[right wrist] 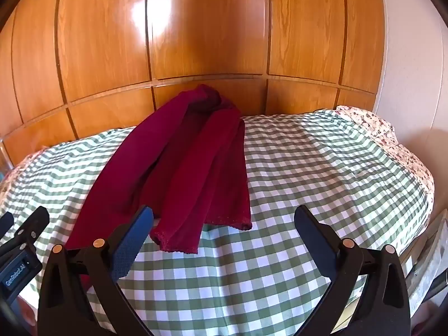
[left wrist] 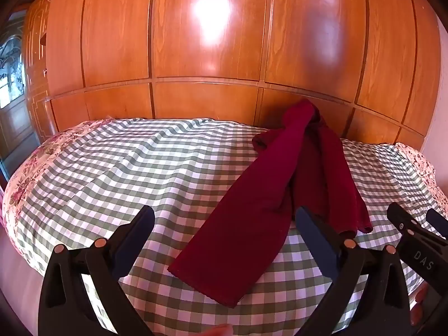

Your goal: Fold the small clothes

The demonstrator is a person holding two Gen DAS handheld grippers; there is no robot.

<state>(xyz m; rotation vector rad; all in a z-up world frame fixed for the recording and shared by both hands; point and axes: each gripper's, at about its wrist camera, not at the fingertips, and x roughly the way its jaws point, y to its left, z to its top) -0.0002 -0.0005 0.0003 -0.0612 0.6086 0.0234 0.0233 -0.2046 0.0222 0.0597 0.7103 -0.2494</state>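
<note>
A dark red garment [left wrist: 266,196] lies stretched out on the green-and-white checked bedspread [left wrist: 126,168], its two long legs pointing toward me and its far end bunched against the wooden wardrobe. It also shows in the right wrist view [right wrist: 179,168]. My left gripper [left wrist: 224,224] is open and empty, hovering over the near end of the left leg. My right gripper [right wrist: 224,224] is open and empty, just right of the hems of the right leg [right wrist: 179,243]. The right gripper also shows at the right edge of the left wrist view [left wrist: 414,229].
A glossy wooden wardrobe [left wrist: 210,56] stands right behind the bed. A floral quilt [right wrist: 392,137] edges the bedspread on the sides. A pale wall [right wrist: 414,56] is on the right. The bed edge drops off at left and right.
</note>
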